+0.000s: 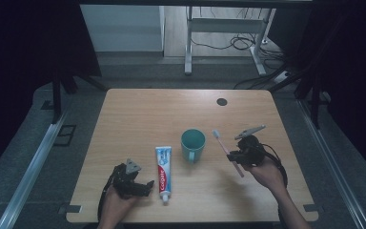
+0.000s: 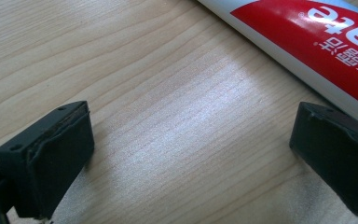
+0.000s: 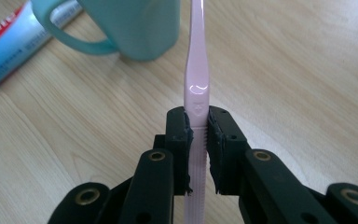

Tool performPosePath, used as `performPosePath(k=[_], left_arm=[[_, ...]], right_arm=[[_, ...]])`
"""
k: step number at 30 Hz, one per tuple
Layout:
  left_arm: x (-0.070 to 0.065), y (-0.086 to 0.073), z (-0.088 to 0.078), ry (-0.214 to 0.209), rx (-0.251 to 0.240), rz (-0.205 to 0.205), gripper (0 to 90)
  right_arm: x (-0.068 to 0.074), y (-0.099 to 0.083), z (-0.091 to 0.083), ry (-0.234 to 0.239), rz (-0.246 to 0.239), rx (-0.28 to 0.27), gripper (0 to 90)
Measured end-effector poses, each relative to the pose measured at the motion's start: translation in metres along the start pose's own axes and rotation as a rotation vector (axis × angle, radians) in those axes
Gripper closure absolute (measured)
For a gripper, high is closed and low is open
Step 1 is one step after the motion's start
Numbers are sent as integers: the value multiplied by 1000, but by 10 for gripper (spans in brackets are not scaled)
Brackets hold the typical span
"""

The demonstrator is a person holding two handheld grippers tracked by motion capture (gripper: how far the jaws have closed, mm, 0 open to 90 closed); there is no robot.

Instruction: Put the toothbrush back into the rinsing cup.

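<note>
Left hand-held gripper (image 1: 145, 186) rests on the desk (image 1: 138, 114), jaws apart, toothpaste tube (image 1: 163, 172) just beside, ungrasped. Teal cup (image 1: 193, 143) stands empty. Right hand-held gripper (image 1: 232, 156) clamps the pink toothbrush (image 1: 222, 143), lifted beside the cup; placement remains.

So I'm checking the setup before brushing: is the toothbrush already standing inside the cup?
No, the toothbrush is clamped in the right tool, beside the cup.
</note>
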State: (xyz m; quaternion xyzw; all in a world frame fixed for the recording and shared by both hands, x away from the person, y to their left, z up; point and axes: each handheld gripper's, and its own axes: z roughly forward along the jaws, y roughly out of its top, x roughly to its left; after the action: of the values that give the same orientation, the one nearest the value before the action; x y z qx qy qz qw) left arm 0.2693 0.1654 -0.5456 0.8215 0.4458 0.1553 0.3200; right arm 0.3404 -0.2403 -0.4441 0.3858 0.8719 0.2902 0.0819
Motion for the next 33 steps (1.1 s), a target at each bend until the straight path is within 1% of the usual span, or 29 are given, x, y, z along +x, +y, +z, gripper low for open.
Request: performPosePath(k=[2,3,4,5,7,8,9,11,12,13,14,16,17,18,19,20,21,22,23,24,25,33], left_arm=[[0,0,0,0,3,4,0],[0,0,0,0,5,7,0],[0,0,0,0,5,7,0],[0,0,0,0,3,6,0],[0,0,0,0,3,6,0],[0,0,0,0,3,6,0],[0,0,0,1,1,3,0],[0,0,0,1,1,2,0],[0,0,0,1,-1,0,0],[0,0,0,1,1,2,0],[0,0,0,1,1,2,0],[0,0,0,1,-3,-1,0],[0,0,0,1,-3,2,0],[0,0,0,1,-3,2,0],[0,0,0,1,1,5,0],[0,0,0,1,1,5,0],[0,0,0,1,-1,3,0],[0,0,0,1,-1,3,0],[0,0,0,1,1,6,0],[0,0,0,1,1,6,0],[0,0,0,1,1,6,0],[0,0,0,1,0,6,0]], right_arm=[[0,0,-1,-3,-2,-26,784],[1,0,-3,1,-5,-53,784],[1,0,-3,1,-5,-53,784],[2,0,-4,-2,-13,-75,784],[3,1,-5,1,-14,-97,784],[3,1,-5,1,-14,-97,784],[4,2,-6,1,-16,-118,784],[5,2,-7,-2,-18,-128,784],[5,3,-7,0,-21,-139,784],[6,4,-9,-1,-27,-166,784],[6,4,-9,-1,-27,-166,784],[6,5,-10,1,-31,-191,784],[8,7,-10,4,-35,-213,784],[8,7,-10,4,-35,-213,784],[9,9,-11,7,-37,-233,784],[9,9,-11,7,-37,-233,784],[10,11,-11,5,-35,-254,784],[10,11,-11,5,-35,-254,784],[11,13,-11,10,-33,-273,784],[11,13,-11,10,-33,-273,784],[11,15,-11,14,-31,-289,784],[12,24,-6,33,-20,-325,784]])
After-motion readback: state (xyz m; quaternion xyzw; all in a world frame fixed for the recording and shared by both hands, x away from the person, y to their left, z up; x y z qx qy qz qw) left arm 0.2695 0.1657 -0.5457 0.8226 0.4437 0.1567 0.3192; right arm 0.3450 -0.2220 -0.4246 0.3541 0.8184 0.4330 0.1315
